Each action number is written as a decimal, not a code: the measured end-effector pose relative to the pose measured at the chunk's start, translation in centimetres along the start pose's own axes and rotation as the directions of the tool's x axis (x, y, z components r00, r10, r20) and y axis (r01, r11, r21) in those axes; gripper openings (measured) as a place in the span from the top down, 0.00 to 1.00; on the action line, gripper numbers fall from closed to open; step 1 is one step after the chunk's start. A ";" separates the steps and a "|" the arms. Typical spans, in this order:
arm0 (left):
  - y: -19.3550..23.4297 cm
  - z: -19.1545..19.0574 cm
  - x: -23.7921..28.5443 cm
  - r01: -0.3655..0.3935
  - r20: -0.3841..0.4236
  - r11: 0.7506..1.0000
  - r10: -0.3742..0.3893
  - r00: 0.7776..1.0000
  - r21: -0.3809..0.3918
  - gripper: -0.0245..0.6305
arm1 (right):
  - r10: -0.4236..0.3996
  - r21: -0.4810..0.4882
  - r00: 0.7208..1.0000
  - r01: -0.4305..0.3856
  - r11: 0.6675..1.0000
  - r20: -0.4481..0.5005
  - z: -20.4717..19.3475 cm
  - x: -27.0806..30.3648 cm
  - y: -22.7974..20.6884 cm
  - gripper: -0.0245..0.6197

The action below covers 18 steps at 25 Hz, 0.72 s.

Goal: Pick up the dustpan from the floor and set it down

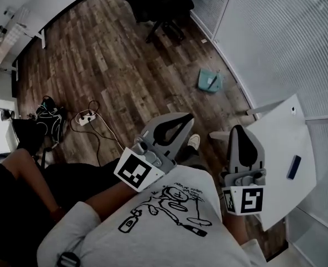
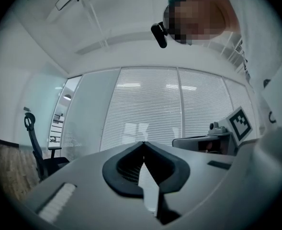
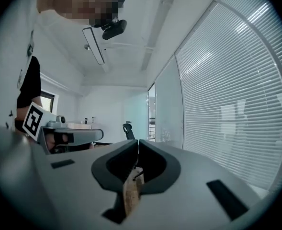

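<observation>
1. The floor (image 1: 125, 65) is dark wood plank with a streaky, worn grain, running the length of a narrow office.
2. Along the right side stands a glass wall (image 1: 275, 43) covered by fine horizontal blinds, pale and ribbed.
3. A black office chair (image 1: 164, 4) sits at the far end. A white power strip (image 1: 86, 117) with a looping cable and a black bag (image 1: 49, 120) lie at the left.
4. A smooth white bench (image 1: 275, 149) juts in from the right, with a small dark flat object (image 1: 293, 167) on it.
5. The dustpan (image 1: 209, 80) is teal plastic, roughly square, with a thin dark stripe across it. It lies flat on the floor close to the foot of the glass wall, beyond the bench and well apart from both grippers.
6. The left gripper (image 1: 183, 120) is matte grey with black lining. Its jaws are together at the tips with nothing between them.
7. The right gripper (image 1: 239, 131) is likewise closed and empty, held just beside the bench's edge.
</observation>
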<state>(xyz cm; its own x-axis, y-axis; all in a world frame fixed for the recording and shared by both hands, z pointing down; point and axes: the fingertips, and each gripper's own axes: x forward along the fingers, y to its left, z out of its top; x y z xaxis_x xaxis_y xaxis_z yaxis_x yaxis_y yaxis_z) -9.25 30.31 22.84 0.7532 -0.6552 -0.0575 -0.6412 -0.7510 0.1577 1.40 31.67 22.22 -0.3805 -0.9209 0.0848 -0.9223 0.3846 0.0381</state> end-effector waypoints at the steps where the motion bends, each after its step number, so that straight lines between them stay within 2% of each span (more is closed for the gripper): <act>1: 0.2 -0.1 0.9 0.000 -0.001 1.000 0.000 1.000 -0.001 0.96 | 0.000 0.000 1.000 0.000 1.000 -0.001 0.0 0.4 -0.8 0.95; 12: 1.7 -0.1 9.9 -0.002 0.007 1.000 0.002 1.000 -0.004 0.96 | 0.014 0.010 1.000 -0.014 1.000 0.003 -0.6 4.4 -8.7 0.95; 18: 2.5 0.2 13.6 -0.014 0.001 0.999 0.014 1.000 0.038 0.96 | 0.031 0.008 0.999 -0.031 0.999 0.011 -0.2 6.4 -12.2 0.95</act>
<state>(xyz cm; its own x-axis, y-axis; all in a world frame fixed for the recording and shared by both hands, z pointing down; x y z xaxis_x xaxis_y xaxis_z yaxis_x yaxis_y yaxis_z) -0.65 19.54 22.30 0.7444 -0.6654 -0.0563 -0.6564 -0.7446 0.1210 10.25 21.12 22.49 -0.4092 -0.9094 0.0746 -0.9107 0.4121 0.0275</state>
